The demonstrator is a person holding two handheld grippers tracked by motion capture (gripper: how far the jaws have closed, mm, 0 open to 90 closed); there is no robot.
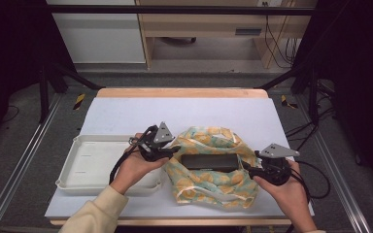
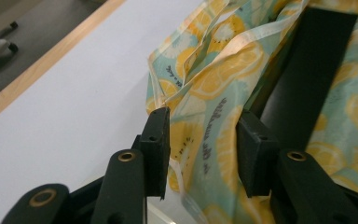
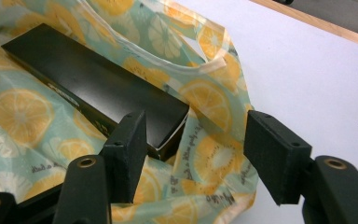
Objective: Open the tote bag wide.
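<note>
At the bottom of the high view two forearms come in, each hand holding a gripper. The right gripper sits at lower right of centre, its jaws spread wide and holding nothing; in the right gripper view they straddle the near corner of the black box. The left gripper, left of centre, has its jaws narrowly apart at the left edge of the lemon-print bag, without closing on it. In the left gripper view a fold of the cloth lies between them.

Dark script runs along the bag's fabric, too small to read; a gold mark on the box's side is also illegible. The box lies flat on the bag at mid-frame, between the two grippers. A white tray lies at the left, on the counter.
</note>
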